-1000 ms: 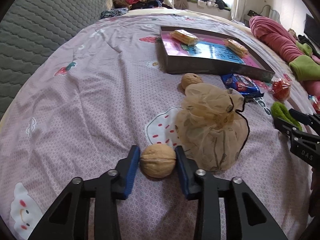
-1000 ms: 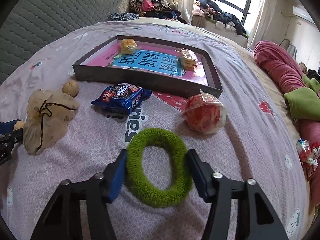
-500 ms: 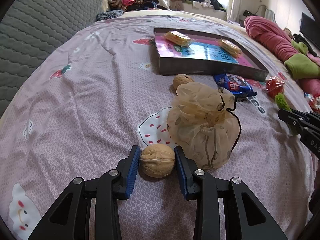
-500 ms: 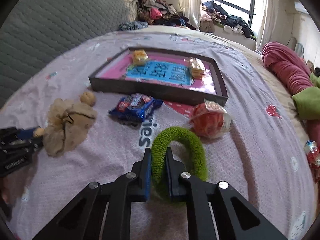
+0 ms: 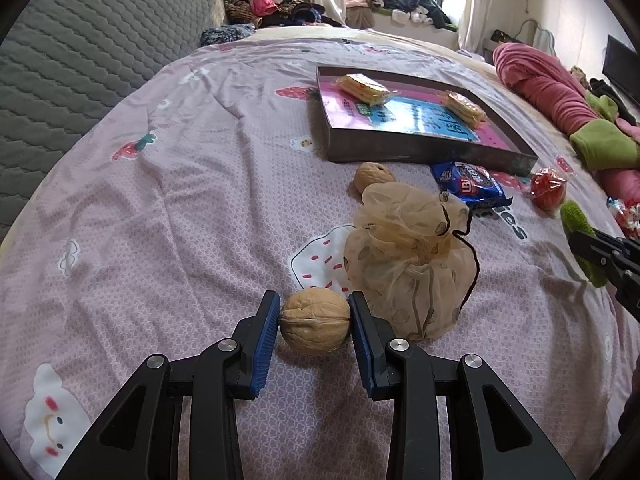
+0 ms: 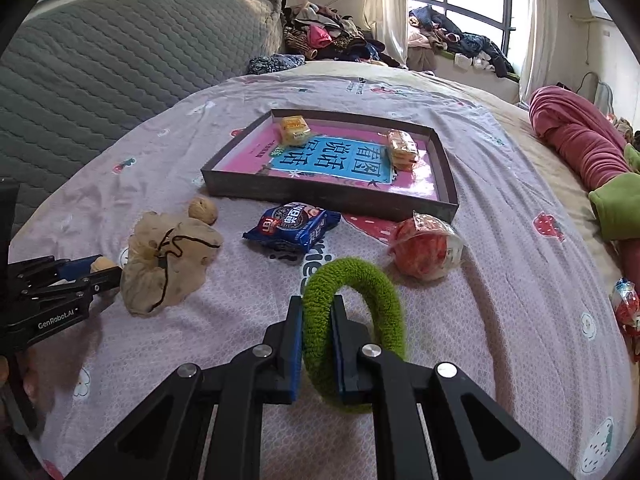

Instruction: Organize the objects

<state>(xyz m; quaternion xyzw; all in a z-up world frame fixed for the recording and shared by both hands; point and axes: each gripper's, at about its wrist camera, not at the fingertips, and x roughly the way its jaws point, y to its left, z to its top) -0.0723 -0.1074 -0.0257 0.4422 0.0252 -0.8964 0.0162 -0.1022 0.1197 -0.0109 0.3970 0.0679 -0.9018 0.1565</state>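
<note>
The left tongs (image 5: 315, 322) grasp a walnut (image 5: 315, 321) between their blue pads, low over the bed (image 5: 192, 184) near its front edge. A mesh pouch (image 5: 412, 264) sits just beside the walnut on the right, touching the right pad. Beyond the pouch lies a second walnut (image 5: 374, 176), then the tray (image 6: 332, 194), which holds two wrapped biscuits. The right tongs (image 6: 316, 344) are clenched on one side of a green ring (image 6: 354, 312), whose loop stands upright. Between the ring and the tray lie a blue snack pack (image 6: 292, 226) and a red wrapped ball (image 6: 426, 248), both close to the tray's near wall. Pink and green bedding (image 6: 580, 144) is heaped along the bed's right edge.
</note>
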